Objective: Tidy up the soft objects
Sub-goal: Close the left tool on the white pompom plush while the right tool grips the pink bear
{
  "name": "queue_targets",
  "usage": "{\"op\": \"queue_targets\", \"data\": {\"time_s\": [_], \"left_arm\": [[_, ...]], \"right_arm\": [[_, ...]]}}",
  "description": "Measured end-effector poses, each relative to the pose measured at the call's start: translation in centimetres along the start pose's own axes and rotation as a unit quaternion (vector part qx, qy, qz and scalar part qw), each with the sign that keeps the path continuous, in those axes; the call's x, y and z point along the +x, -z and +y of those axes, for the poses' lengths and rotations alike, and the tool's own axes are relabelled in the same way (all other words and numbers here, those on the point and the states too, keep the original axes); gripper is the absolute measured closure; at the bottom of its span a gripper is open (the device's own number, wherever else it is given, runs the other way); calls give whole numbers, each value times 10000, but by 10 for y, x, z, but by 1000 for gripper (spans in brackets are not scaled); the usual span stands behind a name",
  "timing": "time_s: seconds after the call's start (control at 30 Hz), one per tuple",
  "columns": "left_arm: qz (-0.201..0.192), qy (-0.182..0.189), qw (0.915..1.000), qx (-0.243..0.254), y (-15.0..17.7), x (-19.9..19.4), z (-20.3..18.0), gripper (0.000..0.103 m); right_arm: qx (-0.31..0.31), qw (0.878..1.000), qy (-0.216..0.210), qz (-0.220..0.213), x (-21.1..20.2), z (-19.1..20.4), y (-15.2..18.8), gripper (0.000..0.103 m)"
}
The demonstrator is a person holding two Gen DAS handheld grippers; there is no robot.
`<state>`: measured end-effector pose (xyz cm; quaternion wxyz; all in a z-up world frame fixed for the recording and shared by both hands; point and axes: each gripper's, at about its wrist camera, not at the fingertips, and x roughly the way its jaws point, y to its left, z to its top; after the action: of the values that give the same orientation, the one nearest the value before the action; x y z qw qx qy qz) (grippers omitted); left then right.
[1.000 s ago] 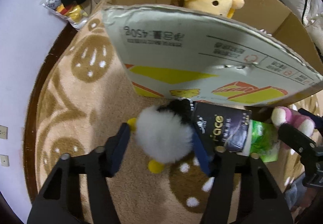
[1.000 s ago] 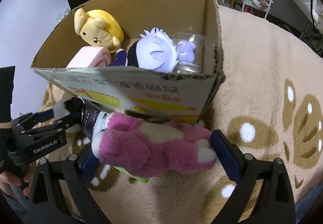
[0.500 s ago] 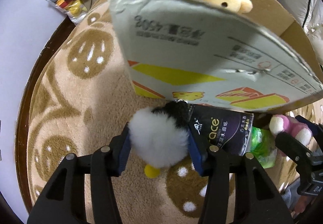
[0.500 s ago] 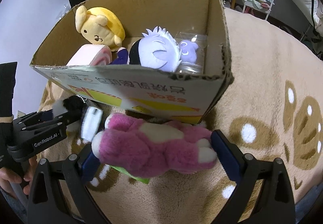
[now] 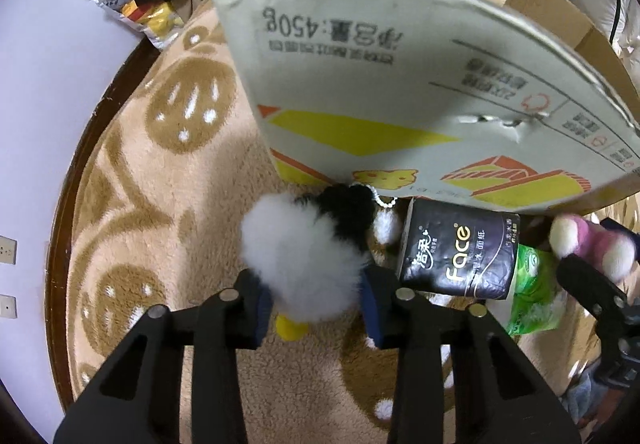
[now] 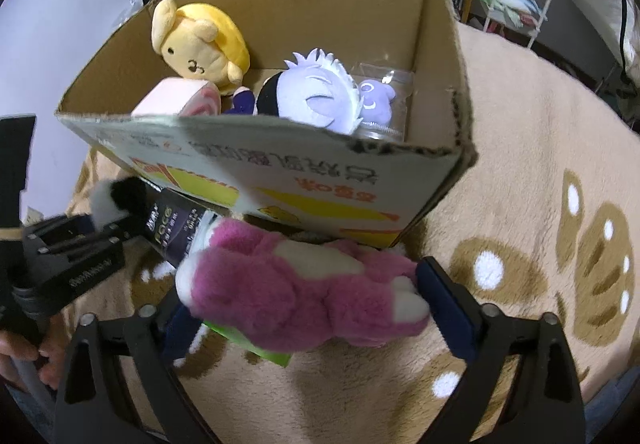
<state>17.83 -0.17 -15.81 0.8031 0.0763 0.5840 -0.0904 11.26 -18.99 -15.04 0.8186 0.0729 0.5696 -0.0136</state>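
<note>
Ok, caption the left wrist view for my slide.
Left gripper shut on fluffy penguin plush beside cardboard box.

Your left gripper (image 5: 316, 298) fills the bottom centre of the left wrist view, pointing steeply down. Its blue pads have just closed on a fluffy white toy (image 5: 300, 264) and press into its sides. Your right gripper (image 6: 308, 308) sits at the bottom of the right wrist view, jaws wide and just closing around a pink plush (image 6: 304, 292). Your left hand (image 6: 24, 356) shows at the lower left edge.
</note>
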Motion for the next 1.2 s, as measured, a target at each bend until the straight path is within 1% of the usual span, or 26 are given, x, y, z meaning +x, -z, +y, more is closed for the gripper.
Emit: {"op": "queue_targets", "data": {"time_s": [0.03, 0.07, 0.23, 0.33, 0.57, 0.7, 0.87, 0.93, 1.07, 1.2], "left_arm": [[-13, -18, 10000, 19, 1, -1, -1, 70], [-24, -27, 10000, 19, 2, -2, -1, 72], [-126, 138, 9997, -128, 17, -19, 2, 72], [-231, 318, 9992, -90, 21, -27, 5, 72], [-596, 540, 9968, 30, 37, -53, 0, 73], [-633, 584, 9963, 18, 45, -66, -5, 73], [-542, 705, 9960, -34, 43, -61, -10, 72], [-504, 741, 9959, -82, 34, -55, -9, 71], [-544, 748, 9955, -192, 28, -47, -5, 68], [-541, 909, 9936, -385, 23, -37, 2, 66]], "right_arm": [[-84, 9999, 132, -5, 0, 1, 0, 13], [-176, 9996, 211, -8, 0, 3, 1, 13], [-46, 9999, 116, -72, -7, -1, 6, 17], [-44, 9999, 85, -87, -11, -3, 8, 18], [-274, 9992, 191, -200, -20, 6, 16, 21], [-304, 9991, 166, -263, -28, 10, 22, 21], [-255, 9992, 165, -247, -32, 12, 25, 21], [-255, 9992, 167, -248, -33, 13, 27, 21], [-254, 9992, 163, -243, -34, 15, 28, 21], [-254, 9994, 149, -186, -27, 7, 22, 21]]}}
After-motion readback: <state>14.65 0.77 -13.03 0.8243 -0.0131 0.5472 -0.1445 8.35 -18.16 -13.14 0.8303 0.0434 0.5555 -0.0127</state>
